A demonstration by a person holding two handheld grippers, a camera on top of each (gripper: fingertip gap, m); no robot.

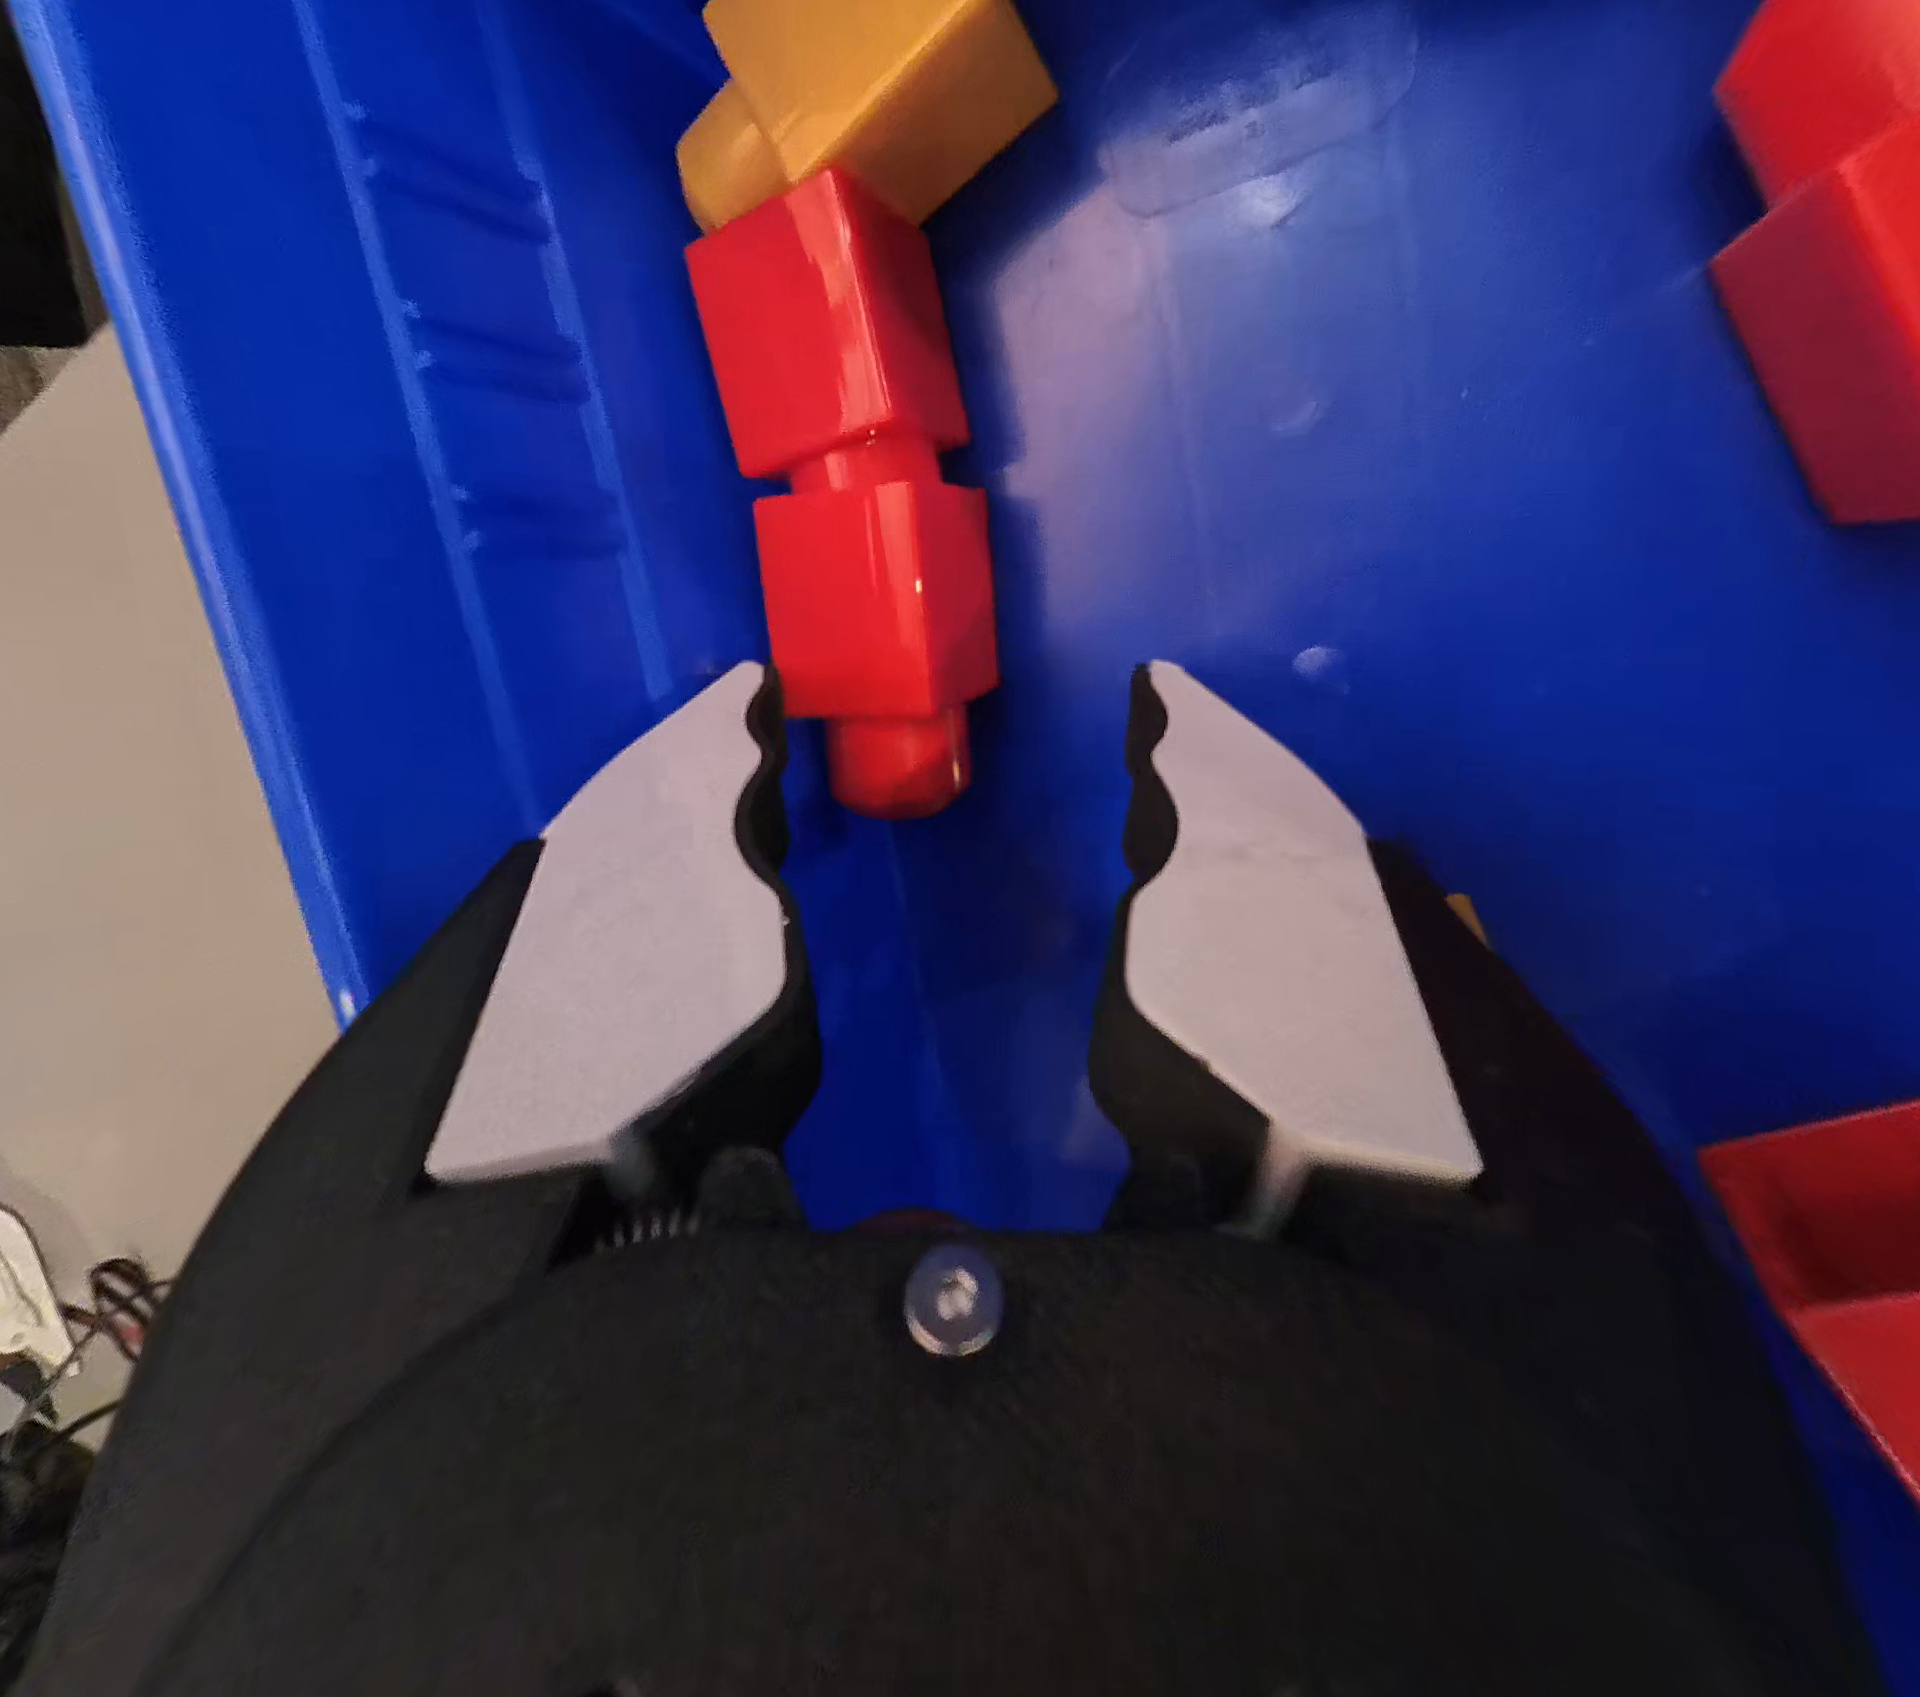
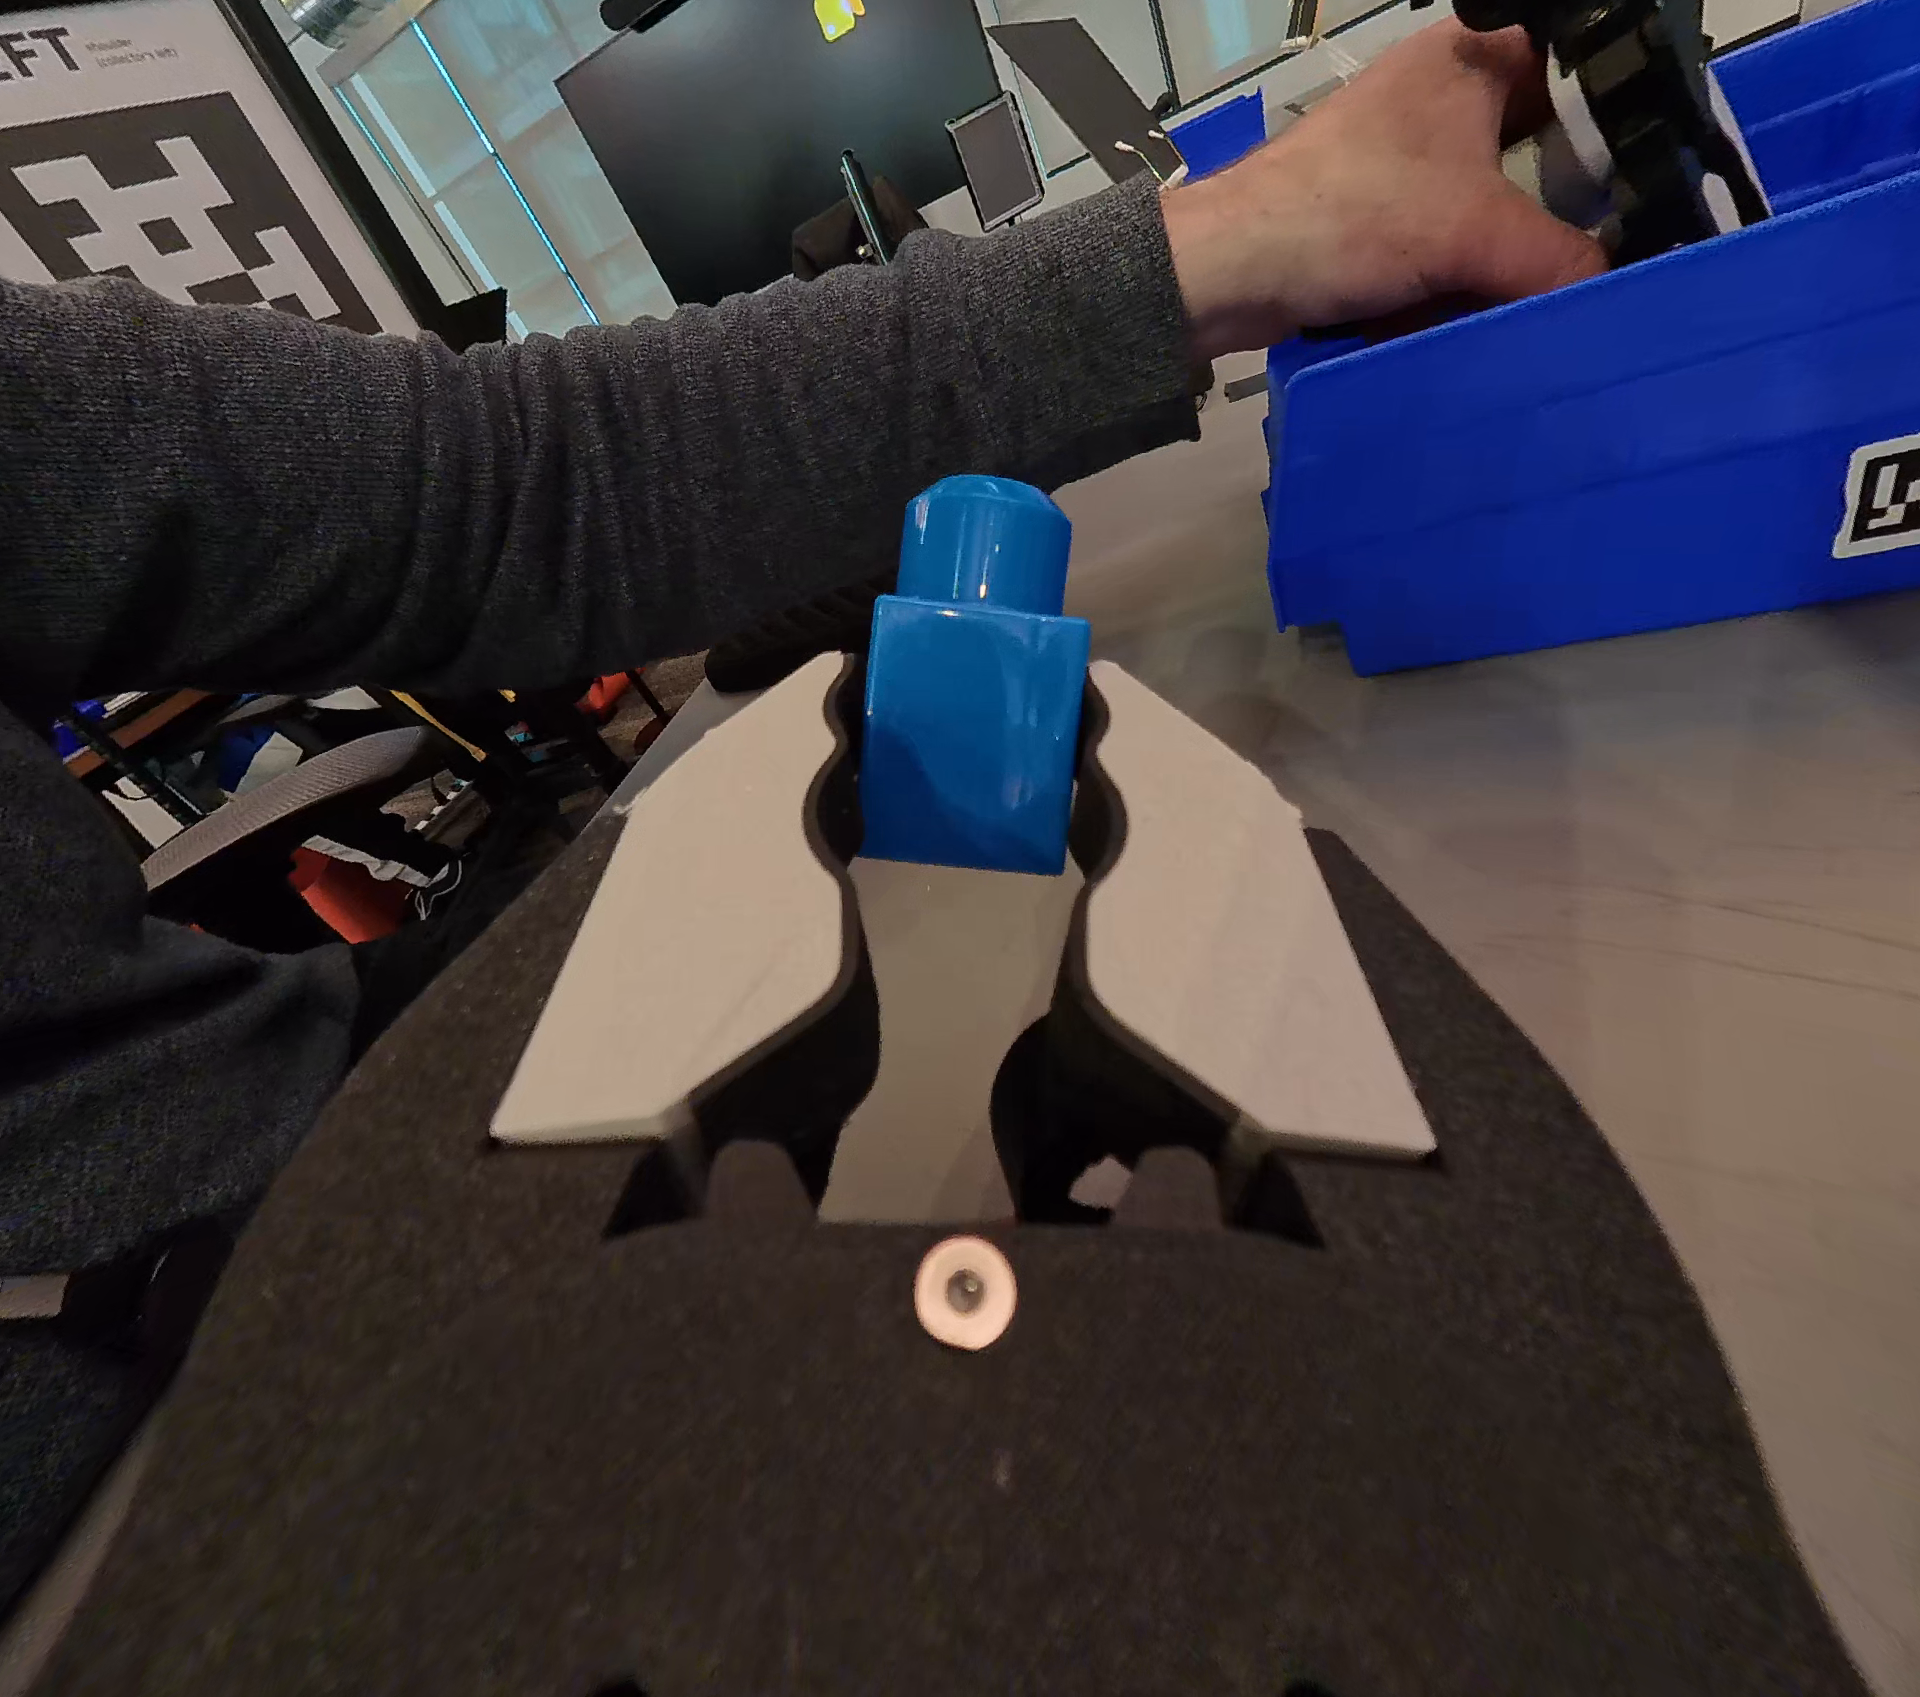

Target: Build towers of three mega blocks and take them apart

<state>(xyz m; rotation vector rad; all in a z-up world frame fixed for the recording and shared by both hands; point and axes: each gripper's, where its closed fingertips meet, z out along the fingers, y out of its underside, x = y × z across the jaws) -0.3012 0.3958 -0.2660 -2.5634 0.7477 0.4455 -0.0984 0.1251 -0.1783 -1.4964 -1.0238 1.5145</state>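
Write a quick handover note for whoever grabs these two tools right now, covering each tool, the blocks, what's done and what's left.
Left tool: open, empty, down inside the blue bin, tips just short of two joined red blocks lying by the bin's left wall.
Right tool: shut on a blue block, stud pointing away, above the grey table.
Also in the bin: a yellow block and more red and blue blocks.
Done: no three-block tower visible.
Left: probably grasp the red pair, join it with the blue block, then take the tower apart.
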